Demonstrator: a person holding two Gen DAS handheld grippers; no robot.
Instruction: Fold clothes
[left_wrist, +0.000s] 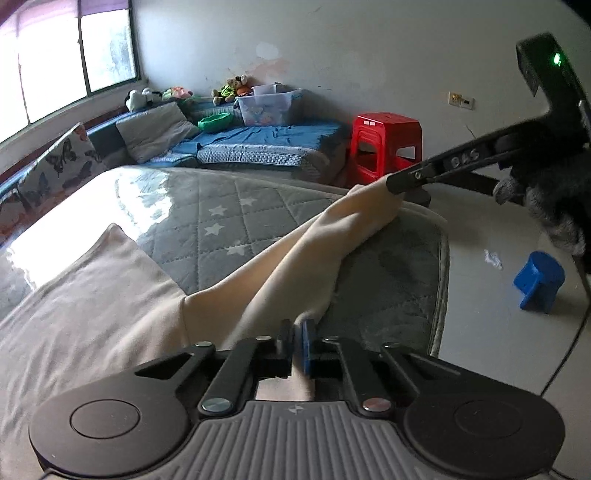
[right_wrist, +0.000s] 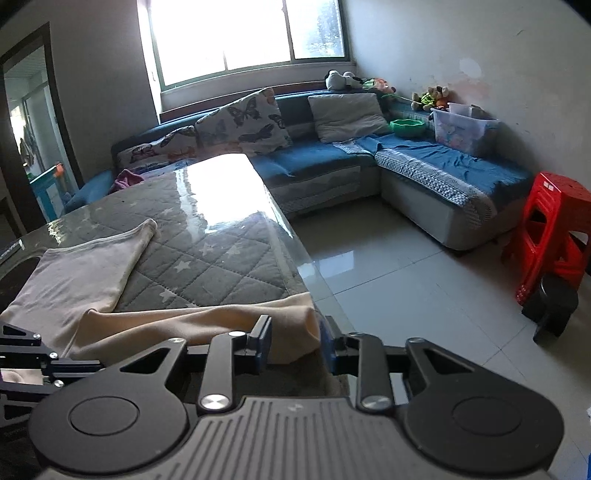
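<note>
Cream garment on table, long axis along near edge; sleeve stretched toward near right corner. Left gripper clamped on sleeve base. Right gripper jaws apart, straddling cuff at edge; grip uncertain. Far tabletop bare. Floor open beyond right edge.

Both wrist views low over the quilted table, near — facing the sofa, shared.
</note>
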